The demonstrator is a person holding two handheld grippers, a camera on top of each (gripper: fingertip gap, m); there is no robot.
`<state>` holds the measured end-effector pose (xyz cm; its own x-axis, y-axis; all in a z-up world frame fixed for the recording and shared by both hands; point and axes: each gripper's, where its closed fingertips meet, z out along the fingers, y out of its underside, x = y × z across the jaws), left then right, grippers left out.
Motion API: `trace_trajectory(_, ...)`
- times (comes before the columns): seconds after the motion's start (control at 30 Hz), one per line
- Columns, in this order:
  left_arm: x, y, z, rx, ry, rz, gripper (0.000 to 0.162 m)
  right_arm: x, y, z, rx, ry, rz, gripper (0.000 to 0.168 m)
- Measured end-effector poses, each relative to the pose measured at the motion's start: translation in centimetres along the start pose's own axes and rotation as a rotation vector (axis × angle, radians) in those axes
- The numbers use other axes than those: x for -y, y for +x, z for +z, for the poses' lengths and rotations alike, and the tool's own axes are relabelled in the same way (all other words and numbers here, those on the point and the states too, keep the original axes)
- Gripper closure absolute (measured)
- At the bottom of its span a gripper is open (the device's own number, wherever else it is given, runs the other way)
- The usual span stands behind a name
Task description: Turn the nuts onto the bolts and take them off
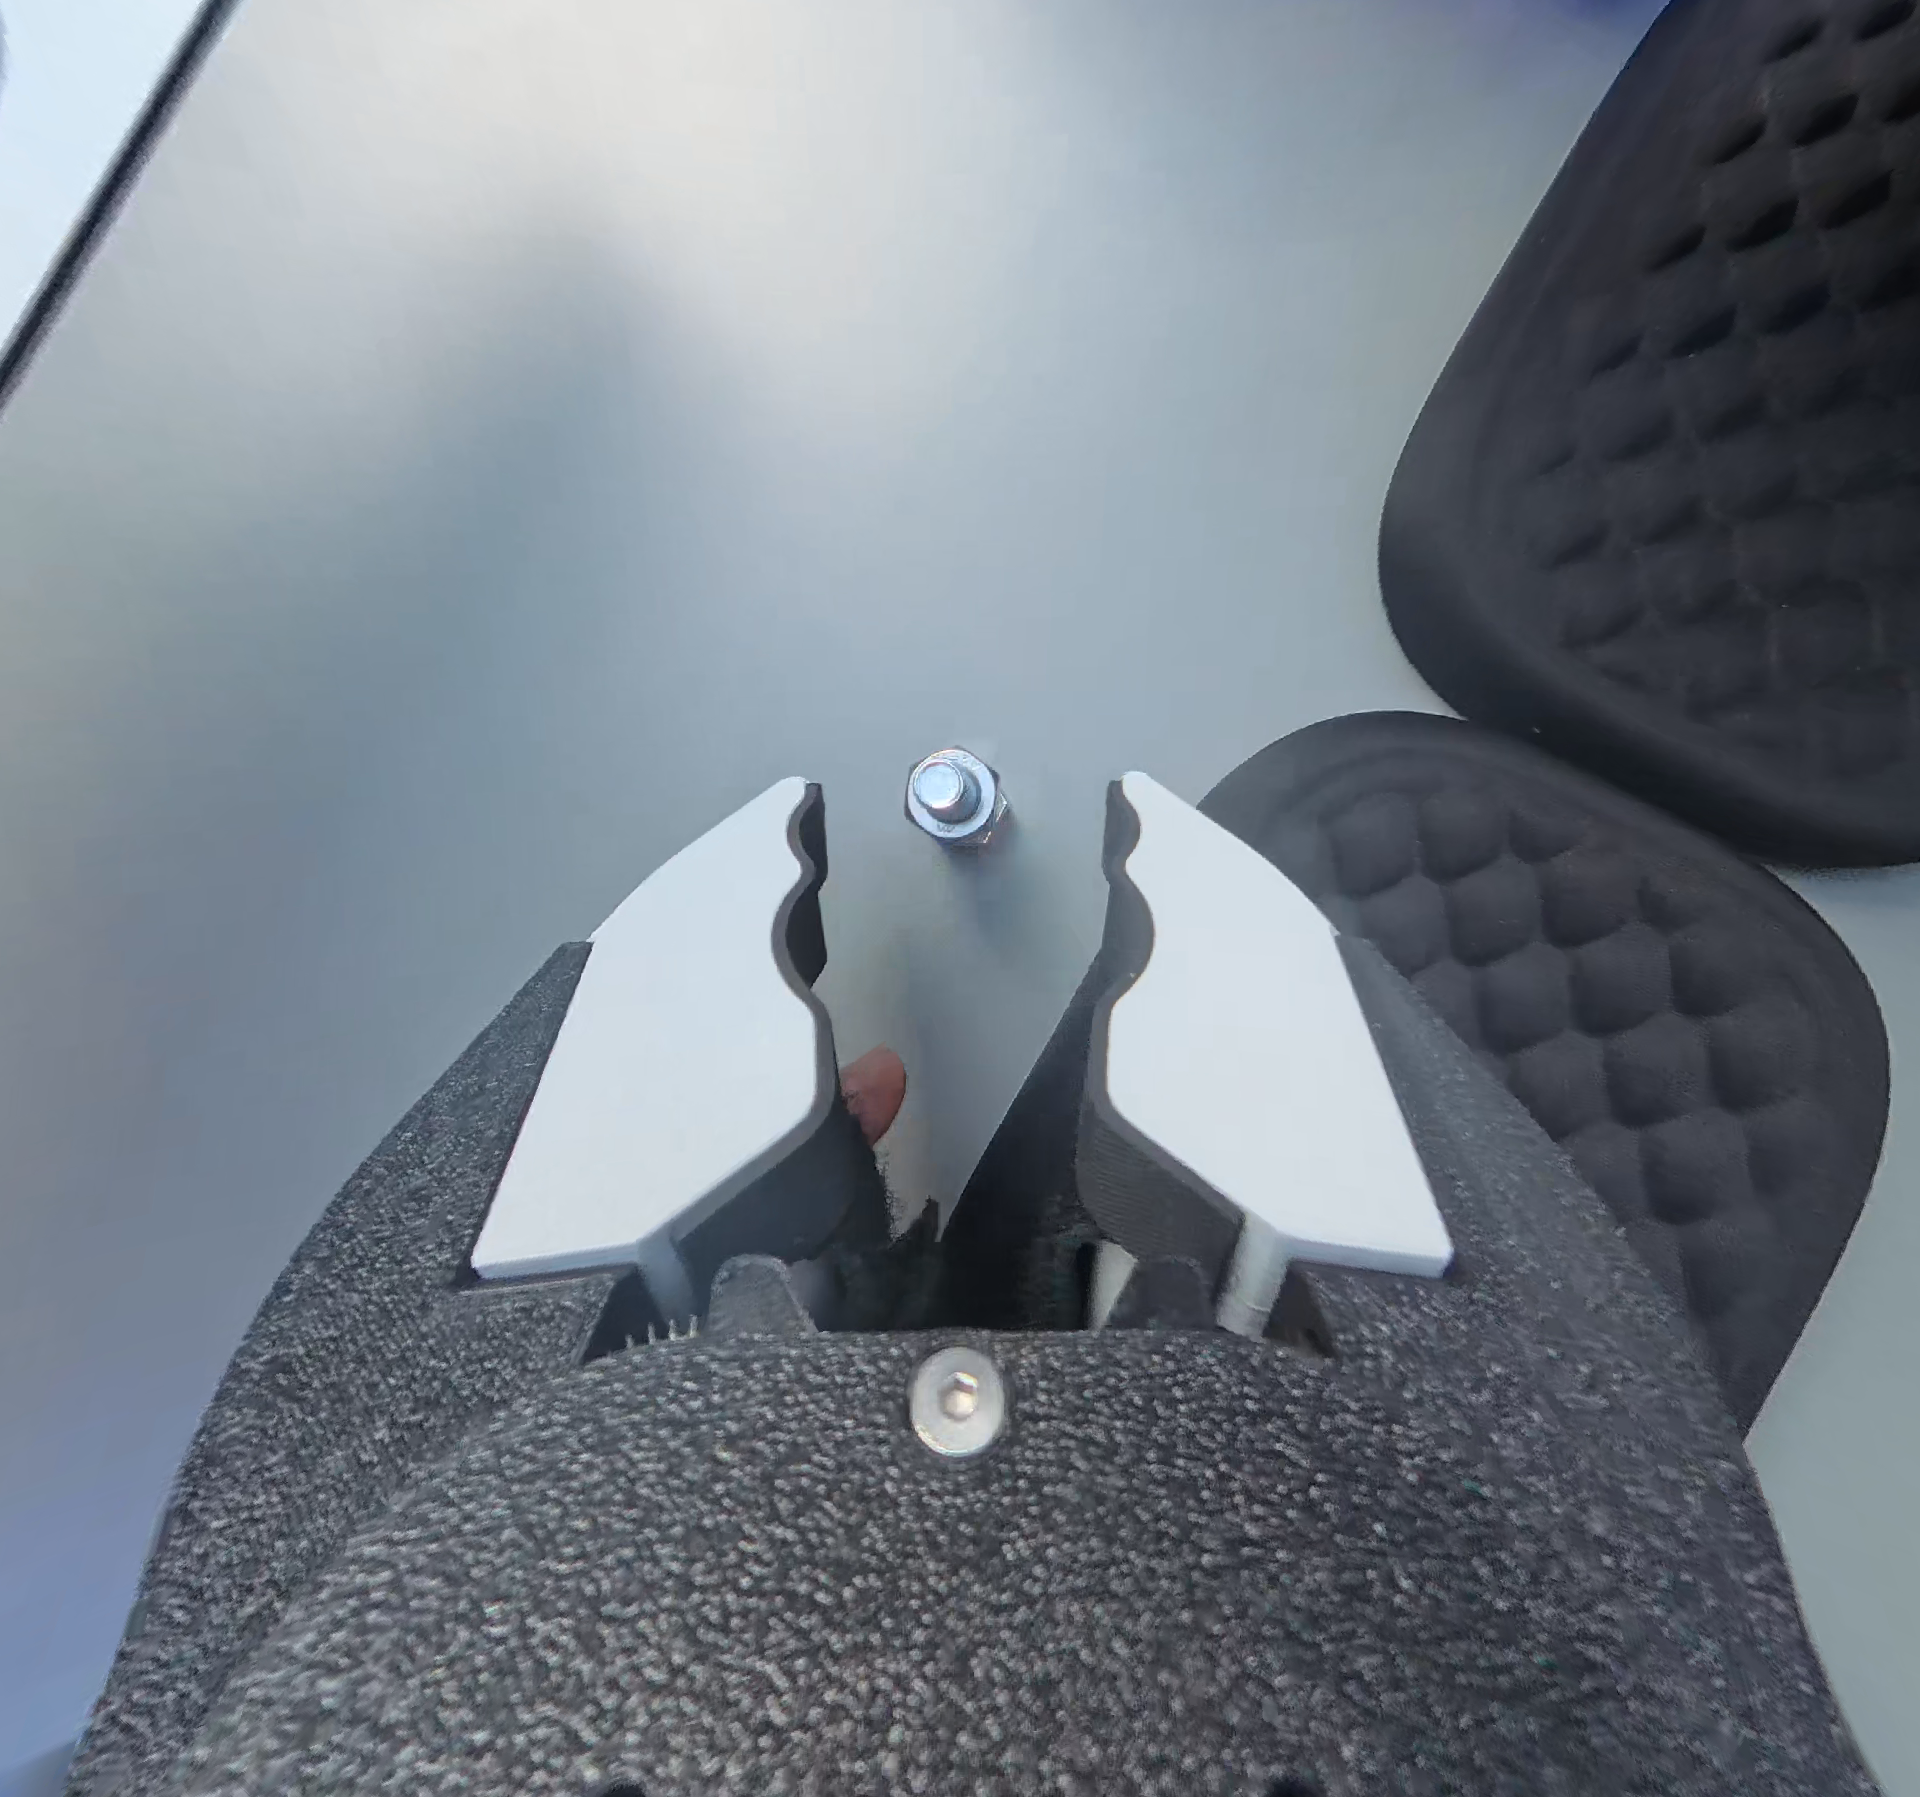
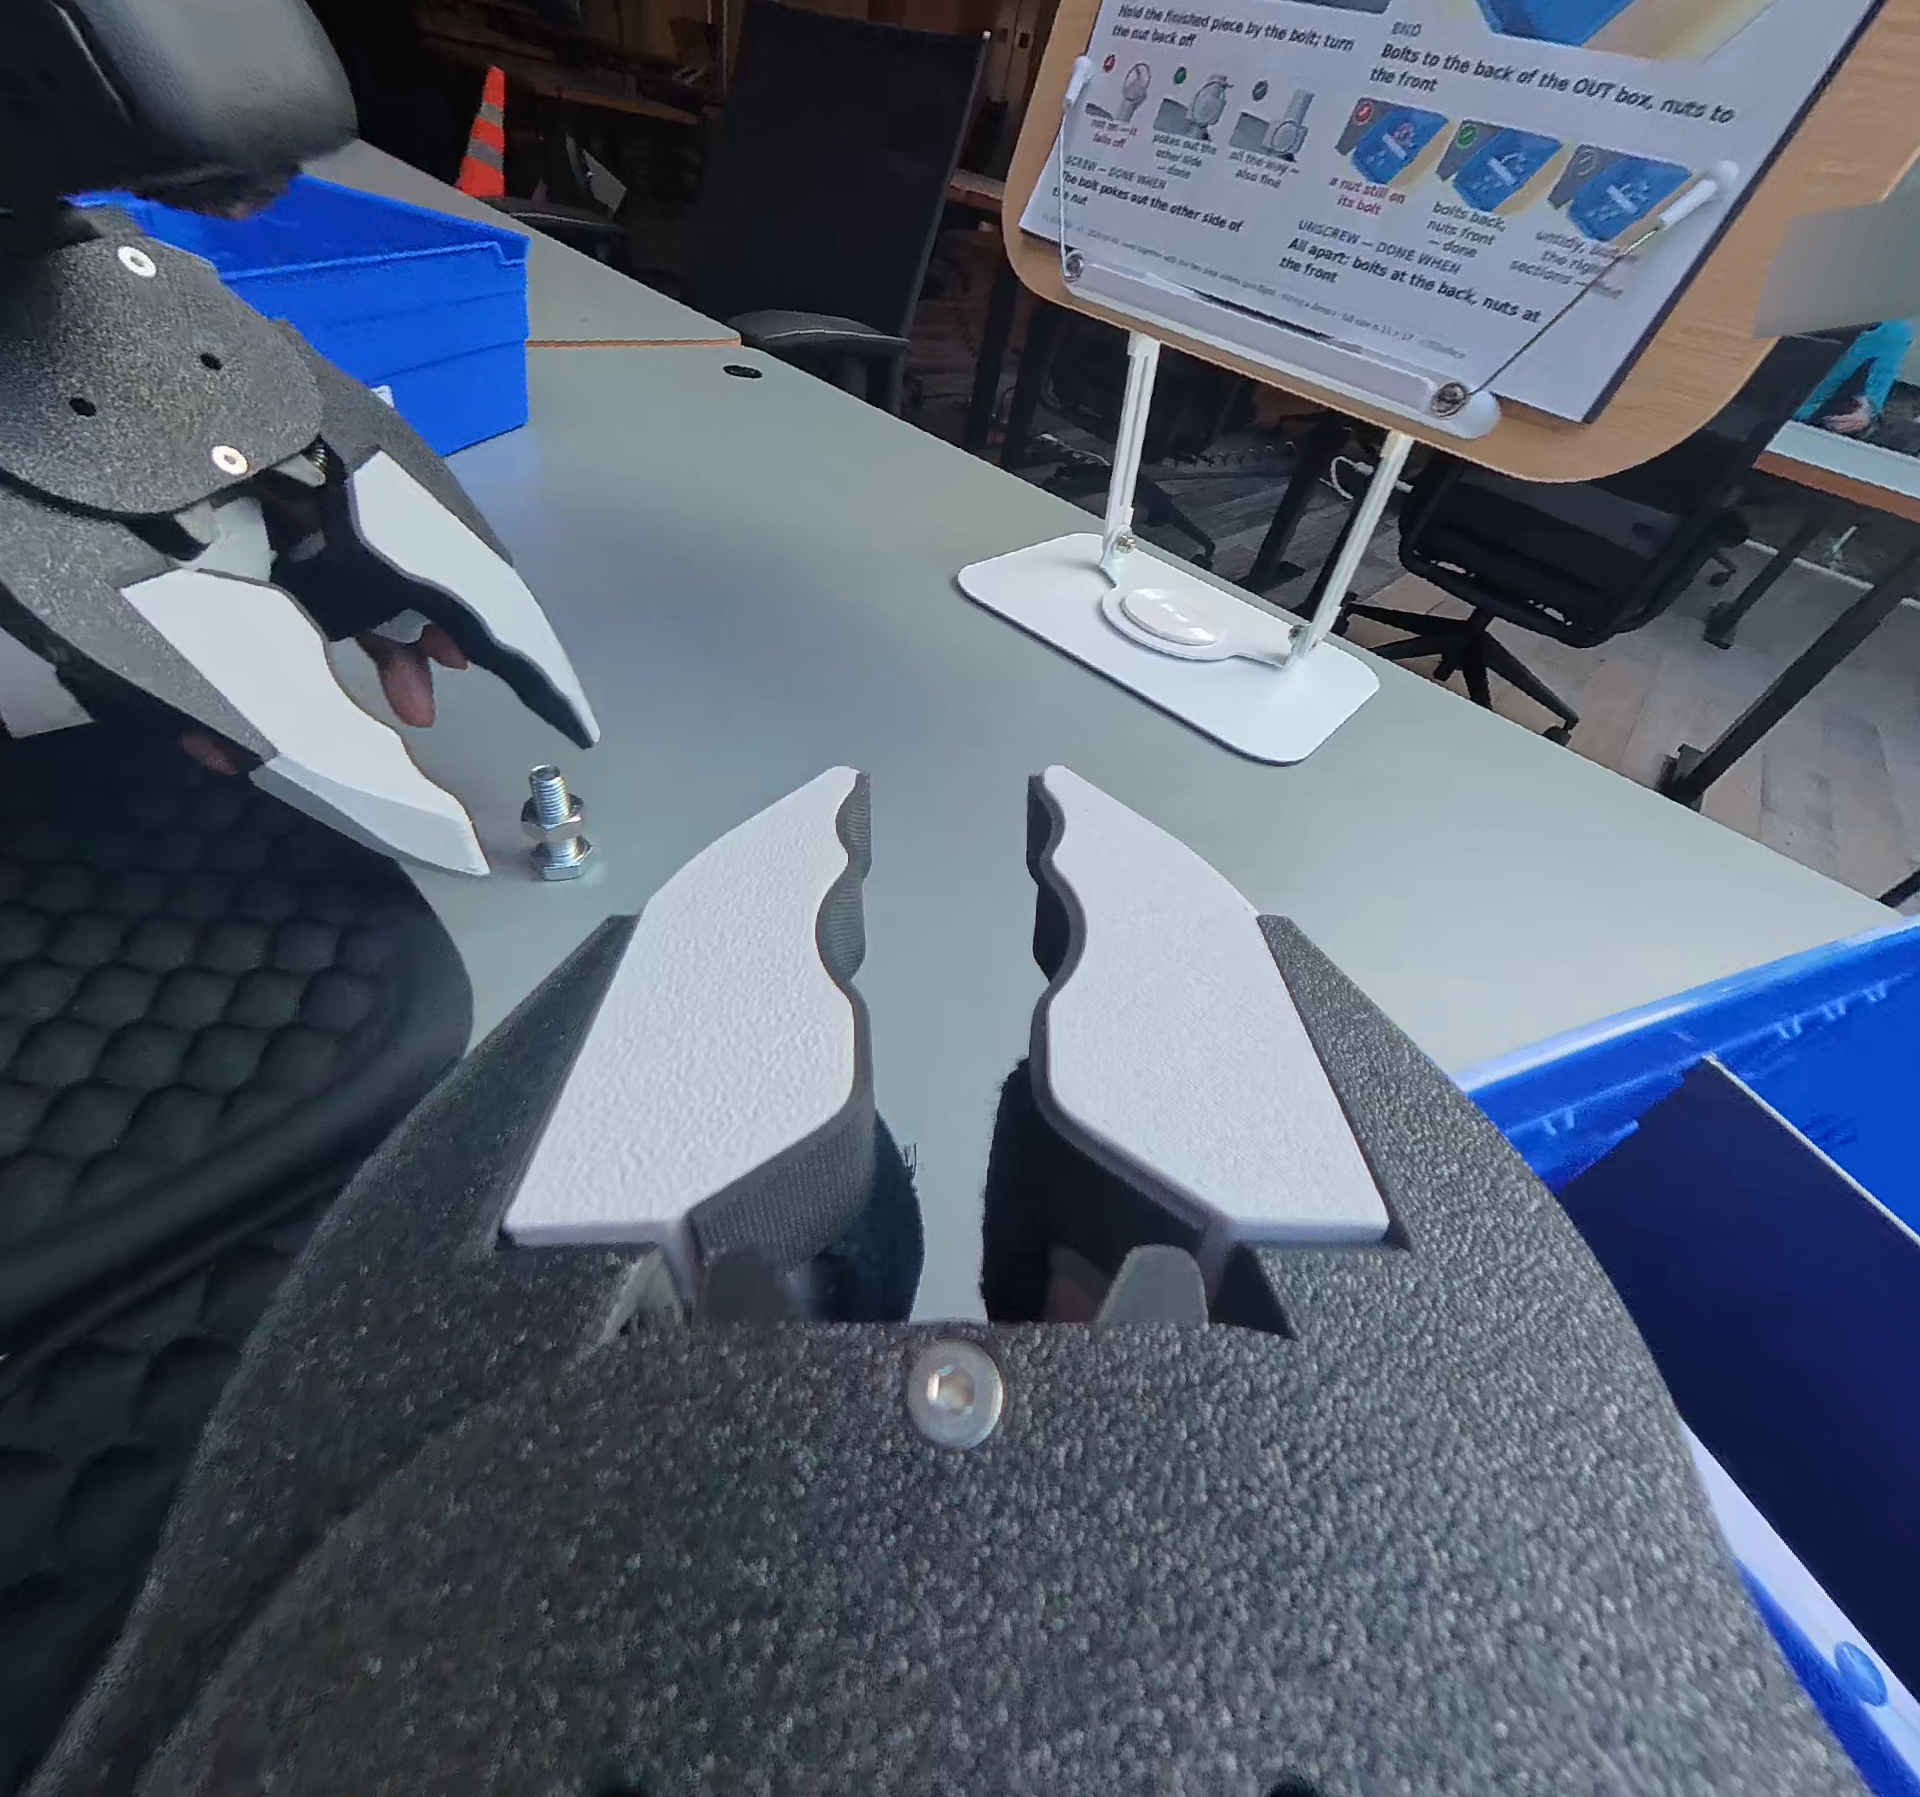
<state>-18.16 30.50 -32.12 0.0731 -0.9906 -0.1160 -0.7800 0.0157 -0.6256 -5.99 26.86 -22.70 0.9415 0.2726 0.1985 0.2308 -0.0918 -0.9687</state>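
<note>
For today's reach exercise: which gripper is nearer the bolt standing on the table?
Left. The left gripper hangs open right over the bolt, fingertips either side of it, not touching. The right gripper, also open, sits farther off to the side, pointing past the bolt.

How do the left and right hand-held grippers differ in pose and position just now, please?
The left hand-held gripper points steeply down with its fingers either side of the bolt with its nut; the right hand-held gripper has only bare table ahead. The left sits beside the black cushion; the right is next to a blue bin. Both are open and empty.
</note>
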Motion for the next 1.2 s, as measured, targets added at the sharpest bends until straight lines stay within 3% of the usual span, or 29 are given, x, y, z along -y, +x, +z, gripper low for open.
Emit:
trace_trajectory(0.1,1.1,0.7,-1.3,-0.073,0.211,-0.012,0.100,-0.3,-1.6,0.7,0.097,-0.035,0.025,0.139)
trace_trajectory(0.27,2.5,1.3,-3.9,-0.177,0.535,-0.056,0.100,-0.4,-6.8,2.8,0.362,-0.186,0.049,0.134)
trace_trajectory(0.37,2.4,1.2,-4.7,-0.188,0.586,-0.049,0.096,-1.4,-9.7,4.3,0.496,-0.338,0.012,0.135)
trace_trajectory(0.57,2.2,1.1,-4.7,-0.179,0.593,-0.044,0.095,-3.8,-11.9,7.6,0.578,-0.510,-0.061,0.146)
trace_trajectory(0.7,2.1,1.0,-4.7,-0.192,0.594,-0.058,0.094,-5.1,-12.5,8.7,0.583,-0.560,-0.087,0.146)
trace_trajectory(0.77,2.1,0.8,-4.7,-0.195,0.596,-0.067,0.094,-5.6,-12.6,9.0,0.577,-0.567,-0.105,0.159)
trace_trajectory(0.87,1.9,0.7,-4.7,-0.200,0.594,-0.075,0.094,-5.6,-12.4,9.0,0.568,-0.566,-0.129,0.160)
trace_trajectory(1.0,1.9,0.6,-4.7,-0.201,0.596,-0.074,0.095,-3.4,-11.5,8.1,0.573,-0.544,-0.120,0.160)
trace_trajectory(1.2,3.6,0.4,-6.0,-0.098,0.728,-0.012,0.106,3.9,-12.0,5.6,0.658,-0.430,-0.037,0.160)
